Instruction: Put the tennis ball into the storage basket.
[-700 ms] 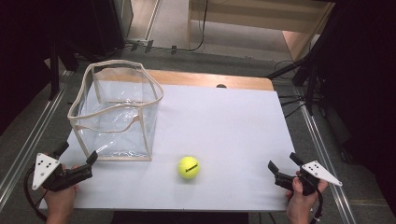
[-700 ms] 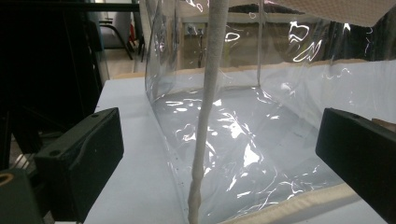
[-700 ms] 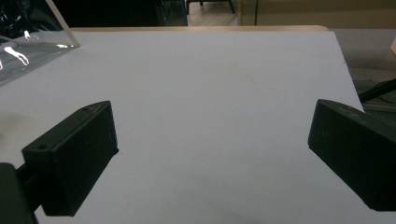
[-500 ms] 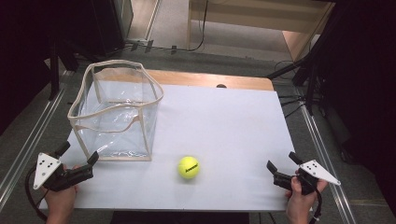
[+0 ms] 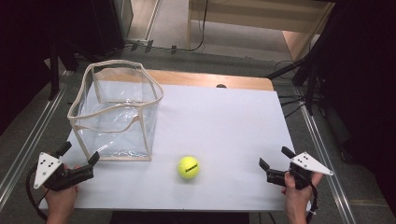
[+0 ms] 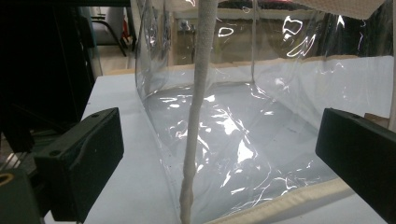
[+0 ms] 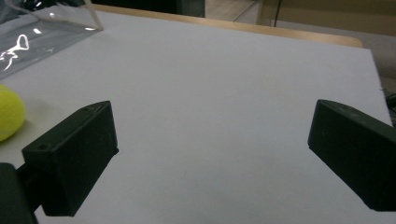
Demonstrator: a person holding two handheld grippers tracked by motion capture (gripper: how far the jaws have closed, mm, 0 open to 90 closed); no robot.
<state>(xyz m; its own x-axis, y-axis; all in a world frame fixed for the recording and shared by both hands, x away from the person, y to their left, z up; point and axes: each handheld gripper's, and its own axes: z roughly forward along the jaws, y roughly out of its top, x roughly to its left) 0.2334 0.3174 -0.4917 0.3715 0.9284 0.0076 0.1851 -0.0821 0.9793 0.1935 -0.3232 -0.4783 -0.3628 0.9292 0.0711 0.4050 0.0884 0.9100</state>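
Observation:
A yellow tennis ball [image 5: 188,167] lies on the white table top [image 5: 224,126] near its front edge, and its edge peeks in at the left of the right gripper view [image 7: 9,112]. A clear plastic bin with a cream fabric rim [image 5: 114,112] stands open-topped at the left. My left gripper [image 5: 80,155] is open at the front left, just short of the bin's near corner seam [image 6: 196,116]. At the front right my right gripper [image 5: 275,158] is open, with bare table between its jaws and the ball to its left.
A wooden strip [image 5: 210,79] runs along the table's far edge. Metal rails [image 5: 28,135] flank the table on the left and on the right [image 5: 322,154]. Cables [image 5: 289,105] and dark stands lie on the floor beyond.
Both grippers have shifted very slightly near the table's front edge. The ball and the bin have not moved.

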